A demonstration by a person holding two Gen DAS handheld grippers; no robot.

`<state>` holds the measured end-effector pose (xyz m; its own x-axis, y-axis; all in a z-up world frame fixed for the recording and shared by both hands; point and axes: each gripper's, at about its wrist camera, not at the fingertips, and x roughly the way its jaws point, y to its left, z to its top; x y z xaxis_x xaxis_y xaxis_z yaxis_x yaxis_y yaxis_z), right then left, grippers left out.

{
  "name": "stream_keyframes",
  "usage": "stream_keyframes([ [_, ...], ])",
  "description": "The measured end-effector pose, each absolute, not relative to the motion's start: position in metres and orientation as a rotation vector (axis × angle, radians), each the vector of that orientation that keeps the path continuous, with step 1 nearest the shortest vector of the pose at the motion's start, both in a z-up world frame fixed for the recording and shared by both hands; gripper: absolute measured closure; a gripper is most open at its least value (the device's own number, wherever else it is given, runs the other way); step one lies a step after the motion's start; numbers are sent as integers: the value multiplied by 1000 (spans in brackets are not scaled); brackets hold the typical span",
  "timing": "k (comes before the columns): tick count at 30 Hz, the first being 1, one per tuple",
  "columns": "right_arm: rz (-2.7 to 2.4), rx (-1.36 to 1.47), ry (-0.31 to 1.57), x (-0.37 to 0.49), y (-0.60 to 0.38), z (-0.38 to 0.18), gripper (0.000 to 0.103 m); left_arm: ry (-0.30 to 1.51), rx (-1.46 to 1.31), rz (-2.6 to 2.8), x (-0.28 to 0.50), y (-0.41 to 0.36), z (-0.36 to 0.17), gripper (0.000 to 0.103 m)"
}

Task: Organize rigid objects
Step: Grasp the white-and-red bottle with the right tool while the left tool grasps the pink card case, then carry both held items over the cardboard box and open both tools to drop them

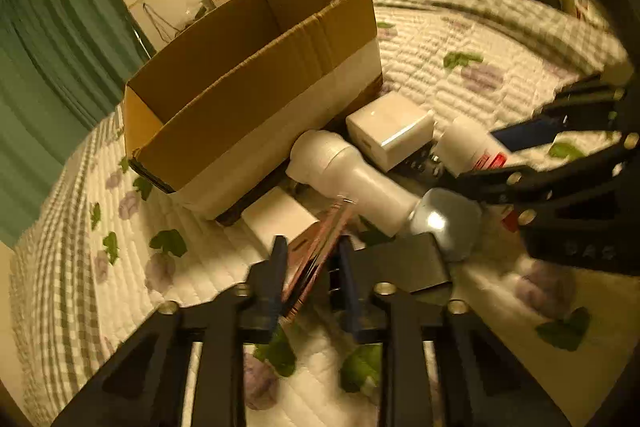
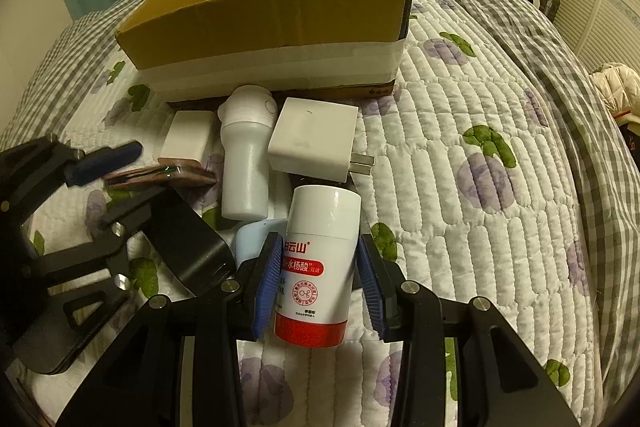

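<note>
On the quilt: white bottle with red label (image 2: 318, 263) lies just in front of the cardboard box (image 2: 264, 23), between the right gripper's pads.
Right gripper (image 2: 318, 277): jaws spread, blue pads (image 2: 267, 281) beside the bottle; whether they touch it, cannot tell.
Left gripper (image 1: 312, 277): jaws around a thin pink packet (image 1: 320, 247); grip unclear.
Nearby: white plug adapter (image 2: 312, 139), white roller-shaped device (image 2: 245, 163), black case (image 2: 188, 239).
Bed quilt (image 2: 480, 187): floral, under everything.
</note>
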<state>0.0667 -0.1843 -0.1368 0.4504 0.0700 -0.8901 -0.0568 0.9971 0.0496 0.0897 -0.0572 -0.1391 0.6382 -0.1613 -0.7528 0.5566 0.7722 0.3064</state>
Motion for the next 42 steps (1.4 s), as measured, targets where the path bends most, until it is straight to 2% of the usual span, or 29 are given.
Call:
stream_keyframes([
  [2, 83, 18, 1098, 66, -185, -135, 65, 780, 522, -427, 89, -56, -134, 93],
  [10, 103, 21, 1018, 60, -185, -104, 65, 739, 400, -380, 79, -53, -96, 93],
  [19, 160, 6, 848, 80, -186, -12, 65, 647, 271, -341, 92, -55, -23, 93],
  [26, 192, 7, 761, 124, -190, 42, 65, 599, 163, -254, 134, -49, 25, 93],
  [34, 212, -7, 737, 188, -187, 65, 65, 665, 66, -189, 208, -40, 19, 93],
  [42, 225, -41, 795, 243, -181, 25, 65, 743, 23, -155, 265, -42, -23, 93],
])
